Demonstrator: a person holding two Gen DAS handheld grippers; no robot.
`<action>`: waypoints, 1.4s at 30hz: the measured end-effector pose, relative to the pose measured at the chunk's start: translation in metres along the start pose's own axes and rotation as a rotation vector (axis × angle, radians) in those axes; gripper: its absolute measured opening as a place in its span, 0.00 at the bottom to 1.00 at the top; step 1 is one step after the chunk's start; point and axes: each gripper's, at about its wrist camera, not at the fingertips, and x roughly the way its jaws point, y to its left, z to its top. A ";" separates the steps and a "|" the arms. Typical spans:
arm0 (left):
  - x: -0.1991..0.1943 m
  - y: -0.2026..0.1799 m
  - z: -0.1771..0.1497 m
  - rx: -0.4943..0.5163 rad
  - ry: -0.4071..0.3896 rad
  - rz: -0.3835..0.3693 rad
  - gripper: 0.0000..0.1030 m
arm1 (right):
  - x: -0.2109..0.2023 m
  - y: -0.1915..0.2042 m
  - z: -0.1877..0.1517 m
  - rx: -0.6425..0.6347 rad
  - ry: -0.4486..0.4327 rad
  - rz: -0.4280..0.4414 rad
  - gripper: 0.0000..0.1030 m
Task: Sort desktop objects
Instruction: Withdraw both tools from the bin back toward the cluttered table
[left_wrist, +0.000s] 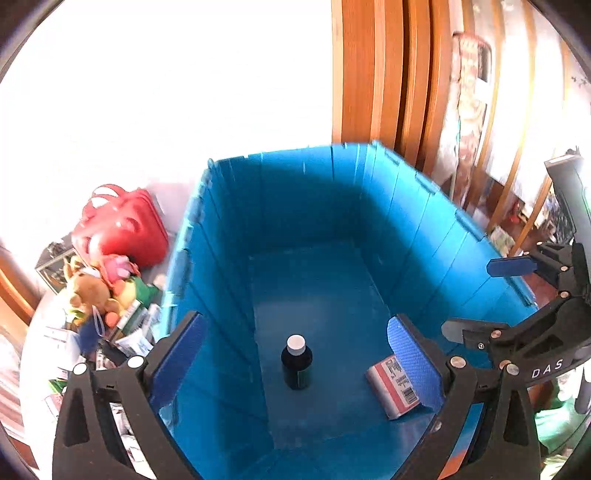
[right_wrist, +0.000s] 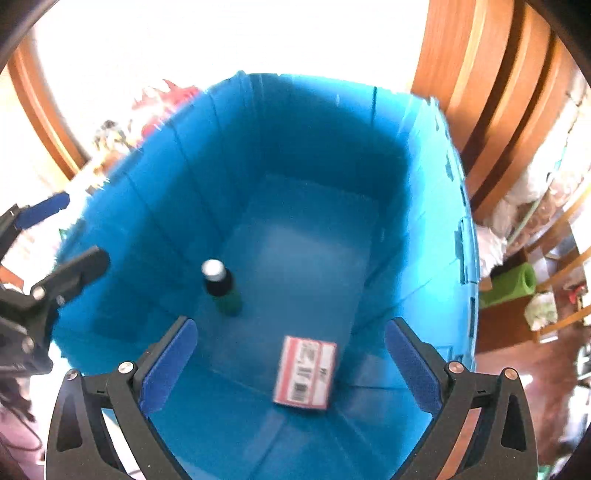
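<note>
Bright window light washes out the far side of the room, with wooden frames to the right and a table edge crowded with clutter on the left. Both grippers hang over a deep blue bin (left_wrist: 369, 206), looking down into it. On the bin floor a small dark bottle (left_wrist: 296, 363) with a white cap stands upright near the left wall, its long axis vertical and the cap pointing up. Near the bin's near right corner a red and white box (right_wrist: 306, 373) lies flat, barcode face up, its long axis running roughly from the near wall toward the far one. The left gripper (left_wrist: 295, 358) is spread wide with nothing between its blue pads, and the right gripper (right_wrist: 291, 365) is equally wide apart and empty. Outside the bin, by its left wall, sit a red bag (left_wrist: 122, 225), a pile of soft toys (left_wrist: 103, 288) and loose packets (left_wrist: 136, 332), apparently not yet sorted. The bottle looks rigid, smooth and probably slippery, with some weight if full; a hold across the body below the cap would likely be safest, since it seems liable to tip. The box seems light, stiff card, best pinched across its narrow width. The toys look soft and light, so they should squash under the pads and accept a grip almost anywhere.
</note>
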 end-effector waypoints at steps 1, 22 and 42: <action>-0.007 0.001 -0.004 -0.002 -0.017 0.008 0.97 | -0.007 0.006 -0.004 -0.007 -0.033 -0.009 1.00; -0.082 0.069 -0.085 -0.155 -0.161 0.154 0.97 | -0.050 0.103 -0.053 -0.150 -0.423 -0.209 1.00; -0.124 0.344 -0.272 -0.425 0.010 0.388 0.97 | -0.008 0.328 -0.095 -0.359 -0.514 0.034 1.00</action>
